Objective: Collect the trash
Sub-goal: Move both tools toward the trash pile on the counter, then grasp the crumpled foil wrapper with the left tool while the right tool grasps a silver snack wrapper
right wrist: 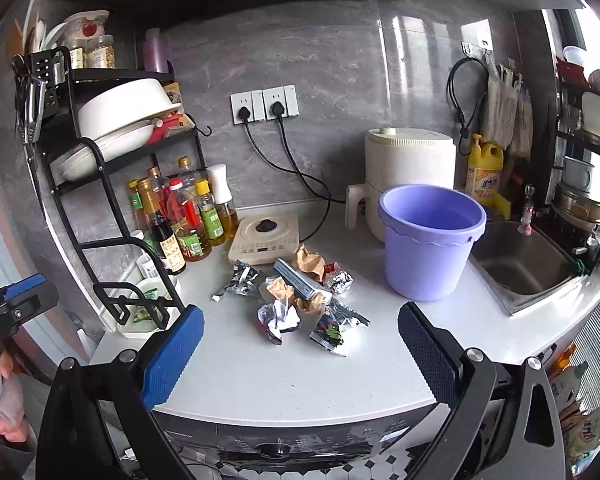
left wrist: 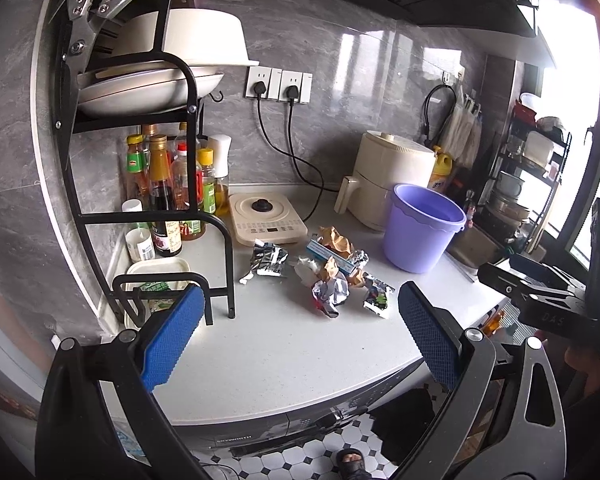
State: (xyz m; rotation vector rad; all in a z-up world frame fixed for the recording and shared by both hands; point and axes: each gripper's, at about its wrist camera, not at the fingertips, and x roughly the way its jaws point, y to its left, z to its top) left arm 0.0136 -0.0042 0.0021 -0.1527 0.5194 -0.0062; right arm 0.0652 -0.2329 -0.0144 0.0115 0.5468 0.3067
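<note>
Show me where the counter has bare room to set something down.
The widest bare patch is the front strip of the counter, between the trash pile and the counter's front edge. A smaller one lies between the purple bucket and the sink. It is crowded from the bottle rack past the induction cooker to the pile.

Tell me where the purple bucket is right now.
The purple bucket stands upright on the white counter, right of the trash pile, in front of the cream air fryer and just left of the sink.

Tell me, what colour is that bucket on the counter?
Light purple bucket, clearest in the right wrist view.
</note>
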